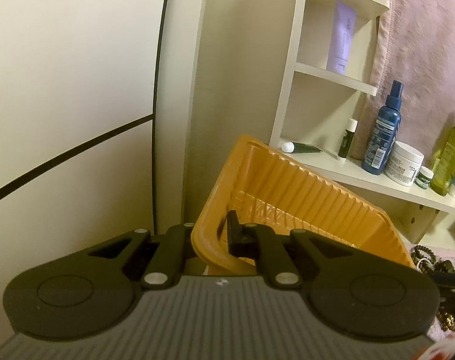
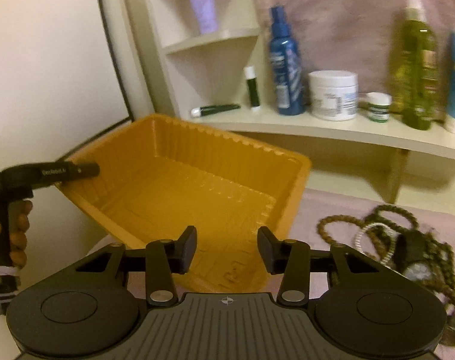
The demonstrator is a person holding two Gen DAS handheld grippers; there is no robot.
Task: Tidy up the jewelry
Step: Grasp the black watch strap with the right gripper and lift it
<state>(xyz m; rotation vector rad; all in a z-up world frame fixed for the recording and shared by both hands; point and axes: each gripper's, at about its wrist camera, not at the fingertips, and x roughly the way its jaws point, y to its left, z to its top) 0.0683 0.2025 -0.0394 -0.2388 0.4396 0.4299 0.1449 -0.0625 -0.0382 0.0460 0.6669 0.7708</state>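
Now the right gripper point(image 2: 227, 249) is spread wide with nothing between its jaws, right over the near wall of the orange tray point(image 2: 197, 198). The bead jewelry point(image 2: 407, 246) lies in a pile at about 3 o'clock from that claw, on the pink cloth point(image 2: 332, 204), so the right hand is nearer. The left gripper point(image 1: 218, 234) is pinched tight on the tray's rim and holds it tipped up. Behind stands a white shelf point(image 2: 317, 129) with bottles.
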